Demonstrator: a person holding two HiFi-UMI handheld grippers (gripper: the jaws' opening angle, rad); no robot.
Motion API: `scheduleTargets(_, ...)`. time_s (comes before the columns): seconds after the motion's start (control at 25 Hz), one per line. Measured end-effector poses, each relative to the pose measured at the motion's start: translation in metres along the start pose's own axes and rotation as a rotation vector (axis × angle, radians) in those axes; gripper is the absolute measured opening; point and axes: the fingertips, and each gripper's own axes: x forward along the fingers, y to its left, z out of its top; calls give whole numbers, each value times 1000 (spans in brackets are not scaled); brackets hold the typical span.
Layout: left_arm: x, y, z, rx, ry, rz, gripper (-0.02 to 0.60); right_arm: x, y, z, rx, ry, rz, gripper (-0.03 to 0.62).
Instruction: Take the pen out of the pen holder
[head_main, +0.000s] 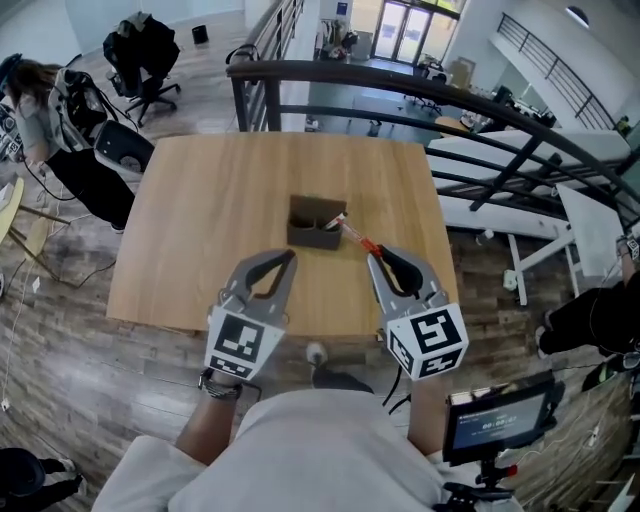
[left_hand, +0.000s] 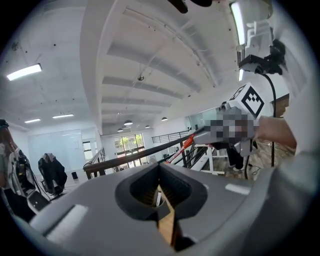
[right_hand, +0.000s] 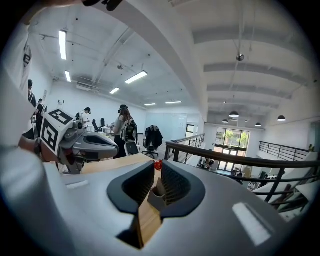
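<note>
Pen (head_main: 355, 239) slants up from the right rim of the dark pen holder (head_main: 312, 236) on the wooden table (head_main: 200, 220), its orange near end pinched in the right gripper (head_main: 374, 256). Left gripper (head_main: 291, 255) hovers just beside the holder, jaws together on nothing.

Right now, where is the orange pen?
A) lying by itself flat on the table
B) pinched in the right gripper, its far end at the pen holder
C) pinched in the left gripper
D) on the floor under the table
B: in the head view the pen runs from the right gripper, whose jaws are closed on it, up to the right corner of the pen holder.
</note>
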Motion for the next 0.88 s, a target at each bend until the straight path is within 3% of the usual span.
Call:
scheduleTargets(0.28, 8, -11, 11, 18, -23, -35, -2, -14, -7, 2, 9, -21, -37, 46)
scheduleTargets(0.88, 10, -3, 10, 17, -17, -14, -2, -2, -7, 6, 21, -32, -14, 44)
